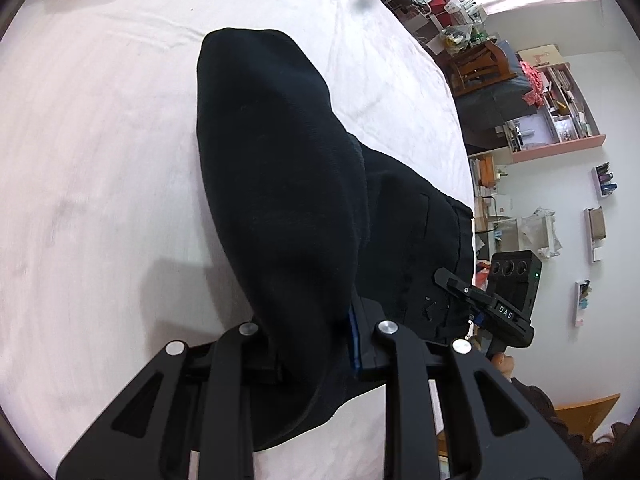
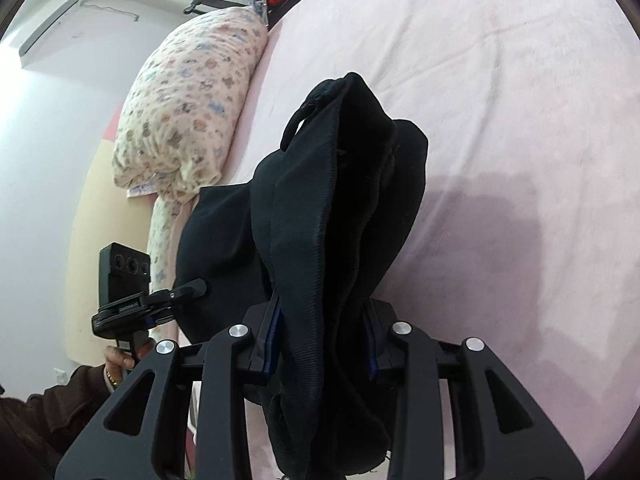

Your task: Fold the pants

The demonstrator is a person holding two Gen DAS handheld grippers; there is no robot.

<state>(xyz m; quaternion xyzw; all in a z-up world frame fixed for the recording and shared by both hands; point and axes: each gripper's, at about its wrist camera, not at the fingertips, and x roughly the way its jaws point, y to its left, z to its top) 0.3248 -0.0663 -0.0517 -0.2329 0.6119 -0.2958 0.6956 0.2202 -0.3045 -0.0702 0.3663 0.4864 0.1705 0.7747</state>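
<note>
A pair of black, soft knit pants [image 1: 280, 184] is hanging lifted above a bed covered by a pale pink sheet [image 1: 100, 160], held up at two places by the two handheld black tongs. The left gripper [image 1: 316, 344] is clenching a thick fold of the dark cloth between its blue-edged fingers [image 1: 354, 340], and the fabric is draping forward from it towards the middle of the bed. In the right wrist view, the right gripper [image 2: 324, 344] is grasping a bunched, ribbed end of the same pants, with a small loop of cord [image 2: 298, 122] showing at the top of the bundle. Each view is also catching the other tong off to the side, pinching the garment's edge. A rolled quilt with a small floral print [image 2: 188, 108] is lying along the bed's far edge beside the wall.
</note>
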